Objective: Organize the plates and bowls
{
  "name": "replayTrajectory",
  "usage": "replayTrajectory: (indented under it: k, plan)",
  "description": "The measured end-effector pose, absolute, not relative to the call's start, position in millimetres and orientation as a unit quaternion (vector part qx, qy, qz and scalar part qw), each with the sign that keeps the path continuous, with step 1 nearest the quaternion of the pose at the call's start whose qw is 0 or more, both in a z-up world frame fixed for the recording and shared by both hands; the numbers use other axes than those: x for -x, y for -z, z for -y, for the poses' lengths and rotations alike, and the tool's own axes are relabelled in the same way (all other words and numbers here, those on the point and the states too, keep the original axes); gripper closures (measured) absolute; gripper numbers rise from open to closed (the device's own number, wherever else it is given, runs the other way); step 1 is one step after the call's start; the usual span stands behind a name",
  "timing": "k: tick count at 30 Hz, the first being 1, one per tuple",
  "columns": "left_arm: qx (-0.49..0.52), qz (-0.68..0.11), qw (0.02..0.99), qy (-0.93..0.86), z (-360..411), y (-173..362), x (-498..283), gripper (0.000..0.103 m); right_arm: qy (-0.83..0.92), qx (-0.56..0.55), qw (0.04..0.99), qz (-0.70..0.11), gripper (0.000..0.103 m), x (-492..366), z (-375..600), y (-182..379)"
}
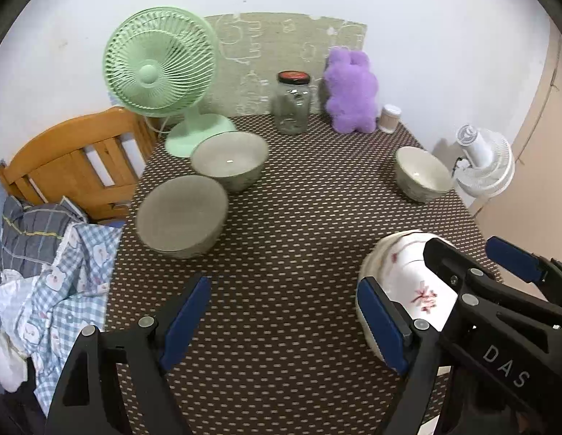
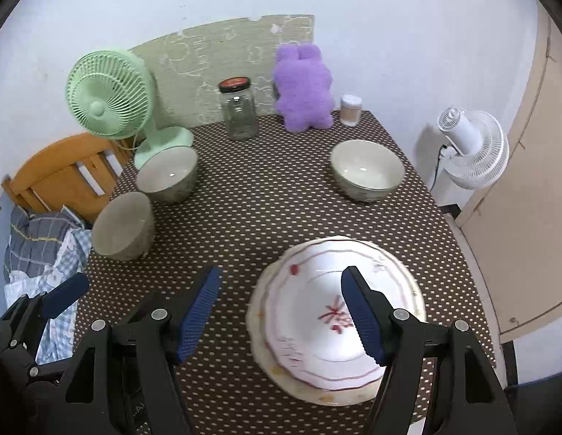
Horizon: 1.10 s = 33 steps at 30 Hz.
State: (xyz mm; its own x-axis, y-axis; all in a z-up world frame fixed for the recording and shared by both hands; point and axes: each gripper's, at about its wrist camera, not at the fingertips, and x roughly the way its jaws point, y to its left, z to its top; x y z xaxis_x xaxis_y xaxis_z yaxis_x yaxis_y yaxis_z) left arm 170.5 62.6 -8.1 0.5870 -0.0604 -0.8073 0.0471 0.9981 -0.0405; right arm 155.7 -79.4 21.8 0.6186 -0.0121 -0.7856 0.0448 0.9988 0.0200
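Plates: I see a stack of plates (image 2: 335,319) on the near right part of the tabletop (image 2: 266,210); top one white with a red flower motif, wider cream plate under it.
Right claw: my right claw (image 2: 281,315) is released, nothing between its blue pads; right finger hangs over the top plate's centre, left finger over bare cloth just left of the stack. I cannot tell any contact with the plate.
Left claw: my left claw (image 1: 281,322) is spread wide and empty, over bare cloth; plate stack (image 1: 408,272) lies just beside its right finger, partly hidden behind it.
Bowls, left: two grey bowls near the left edge; near bowl (image 1: 181,215) tilted, far bowl (image 1: 230,159) upright just behind it, beside the green fan (image 1: 161,72).
Bowl, right: cream-lined bowl (image 2: 368,170) upright, far right, well apart from the plates.
Back row: glass jar (image 2: 239,108) with dark lid, purple plush (image 2: 304,88), small container (image 2: 350,109).
Writing: "DAS" in white letters on the right claw's body, read in the left wrist view. Jar lid print too small to read.
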Motion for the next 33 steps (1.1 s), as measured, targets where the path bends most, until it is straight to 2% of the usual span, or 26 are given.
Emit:
replayTrajectory:
  k: [6, 9, 19, 27, 33]
  plan:
    - [0.007, -0.452, 0.892, 0.018, -96.1, 17.3, -180.4, 0.020, 0.015, -0.018, 0.898, -0.439, 0.030, -167.1, 44.5, -13.3]
    - [0.005, -0.449, 0.893, 0.011, -109.8, 21.2, -188.3, 0.024, 0.016, -0.019, 0.898, -0.439, 0.030, -174.0, 28.3, -8.9]
    - [0.003, -0.445, 0.896, -0.019, -155.0, 36.2, -225.8, 0.025, 0.000, -0.004, 0.898, -0.440, 0.030, -216.5, -22.8, 3.7]
    - [-0.005, -0.443, 0.896, -0.025, -188.2, 50.2, -260.5, 0.030, -0.008, -0.005, 0.899, -0.438, 0.030, -257.9, -60.0, 16.6]
    - [-0.019, -0.452, 0.891, -0.024, -203.0, 70.1, -282.1, 0.032, -0.015, -0.008, 0.893, -0.450, 0.033, -287.5, -81.0, 36.2]
